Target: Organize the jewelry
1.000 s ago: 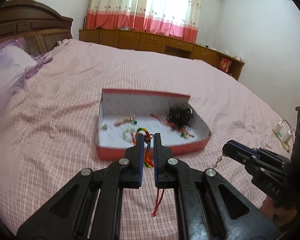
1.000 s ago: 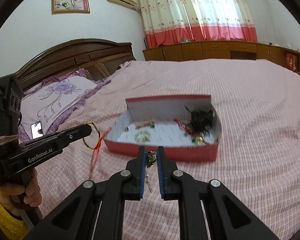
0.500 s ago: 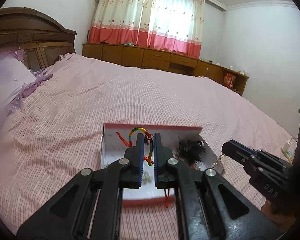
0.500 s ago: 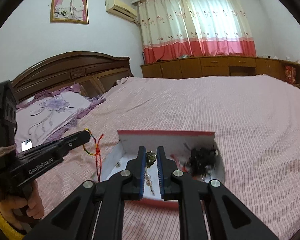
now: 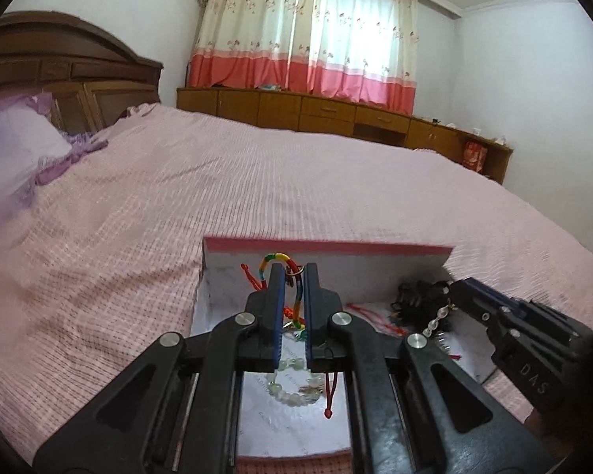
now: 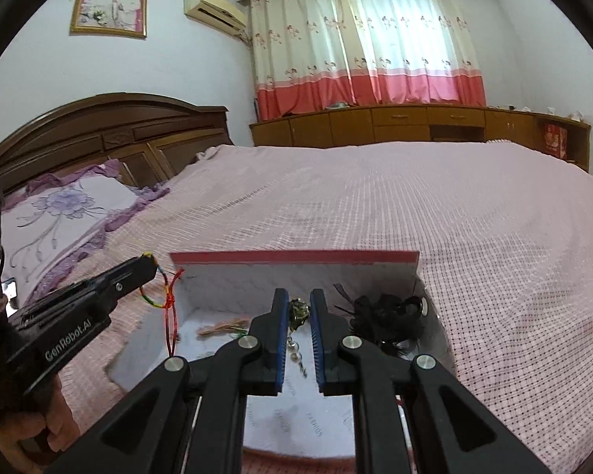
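Note:
A red box [image 5: 328,245] with a white inside lies on the pink bed; it also shows in the right wrist view [image 6: 296,256]. My left gripper [image 5: 293,272] is shut on a multicoloured woven bracelet [image 5: 274,258] with red cords, held over the box. My right gripper [image 6: 299,300] is shut on a beaded chain with a dark charm [image 6: 299,310], also over the box. In the box lie a pale green bead bracelet [image 5: 294,389], a black hair ornament [image 6: 387,316] and a thin brown piece [image 6: 221,328].
The pink bedspread [image 6: 415,205] spreads all round the box. A purple flowered pillow [image 6: 59,213] and wooden headboard [image 6: 106,134] are at the left. Low wooden cabinets [image 6: 415,126] and curtains stand behind the bed.
Both grippers have moved forward with their pieces and now hang over the inside of the box. The box sits closer and lower in both views.

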Tool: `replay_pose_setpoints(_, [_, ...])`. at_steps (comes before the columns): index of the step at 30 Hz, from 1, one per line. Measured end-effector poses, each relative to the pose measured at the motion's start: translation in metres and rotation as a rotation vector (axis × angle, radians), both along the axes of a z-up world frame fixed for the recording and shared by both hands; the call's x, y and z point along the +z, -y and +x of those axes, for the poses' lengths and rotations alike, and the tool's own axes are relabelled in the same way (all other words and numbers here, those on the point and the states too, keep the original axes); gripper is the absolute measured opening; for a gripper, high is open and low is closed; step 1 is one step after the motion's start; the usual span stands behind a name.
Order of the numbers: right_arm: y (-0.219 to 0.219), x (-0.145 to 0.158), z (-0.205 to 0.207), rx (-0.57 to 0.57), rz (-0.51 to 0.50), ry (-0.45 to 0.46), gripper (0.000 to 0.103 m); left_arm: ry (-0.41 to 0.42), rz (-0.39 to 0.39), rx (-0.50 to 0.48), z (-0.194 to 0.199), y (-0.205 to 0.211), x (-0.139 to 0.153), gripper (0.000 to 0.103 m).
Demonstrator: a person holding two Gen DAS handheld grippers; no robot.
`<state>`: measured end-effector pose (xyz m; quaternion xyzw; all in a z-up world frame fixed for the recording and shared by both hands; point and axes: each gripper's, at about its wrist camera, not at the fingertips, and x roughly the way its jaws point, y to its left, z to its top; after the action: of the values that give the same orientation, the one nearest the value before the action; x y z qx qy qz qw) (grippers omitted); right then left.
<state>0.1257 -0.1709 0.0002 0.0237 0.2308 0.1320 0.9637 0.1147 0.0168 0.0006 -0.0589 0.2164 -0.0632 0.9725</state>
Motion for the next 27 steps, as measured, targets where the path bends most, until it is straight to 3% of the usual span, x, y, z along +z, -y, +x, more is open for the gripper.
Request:
replay_pose_setpoints(6, [-0.001, -0.021, 0.016, -0.027, -0.026, -0.017, 0.012, -0.035, -0.003, 0.03, 0.013, -0.001, -0.022, 0.0])
replay_pose_setpoints(17, [-0.002, -0.033, 0.025, -0.045, -0.026, -0.04, 0.013, -0.053, 0.017, 0.021, 0.019, 0.004, -0.028, 0.001])
replay_pose_setpoints(20, [-0.002, -0.033, 0.026, -0.05, -0.023, -0.047, 0.014, -0.055, 0.017, 0.031, 0.021, 0.006, -0.03, 0.015])
replay_pose_setpoints(22, [0.0, -0.032, 0.025, -0.052, -0.019, -0.047, 0.022, -0.046, 0.01, 0.04, 0.019, 0.004, -0.028, 0.03])
replay_pose_setpoints(24, [0.001, -0.028, 0.023, -0.052, -0.01, -0.037, 0.03, -0.037, 0.005, 0.046, 0.016, 0.001, -0.025, 0.033])
replay_pose_setpoints(27, [0.004, -0.021, 0.018, -0.053, -0.001, -0.025, 0.031, -0.041, 0.004, 0.044, 0.011, 0.0, -0.02, 0.036])
